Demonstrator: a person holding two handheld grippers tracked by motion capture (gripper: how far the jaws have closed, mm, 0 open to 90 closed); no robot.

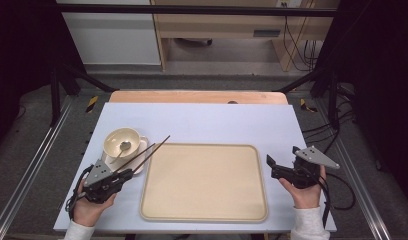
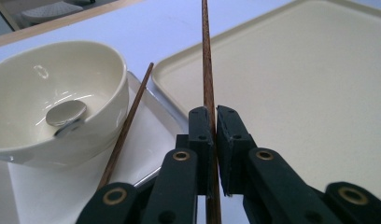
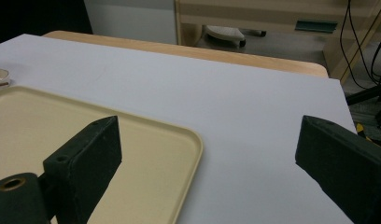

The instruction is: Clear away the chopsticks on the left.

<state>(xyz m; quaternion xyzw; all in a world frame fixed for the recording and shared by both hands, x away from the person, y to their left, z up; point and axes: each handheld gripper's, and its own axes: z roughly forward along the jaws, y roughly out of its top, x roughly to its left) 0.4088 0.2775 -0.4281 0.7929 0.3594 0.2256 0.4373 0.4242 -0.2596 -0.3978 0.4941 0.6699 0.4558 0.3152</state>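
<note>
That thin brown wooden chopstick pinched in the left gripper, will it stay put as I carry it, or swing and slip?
The thin brown wooden chopstick looks stiff, so it shouldn't droop. The left gripper clamps it near one end with a long length beyond, so it may pivot if bumped. Its round, smooth shaft would probably roll once laid on the flat beige tray.

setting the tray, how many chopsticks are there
2. One chopstick is clamped in the left gripper, pointing out over the tray. The other chopstick lies on the small dish beside the bowl.
</note>
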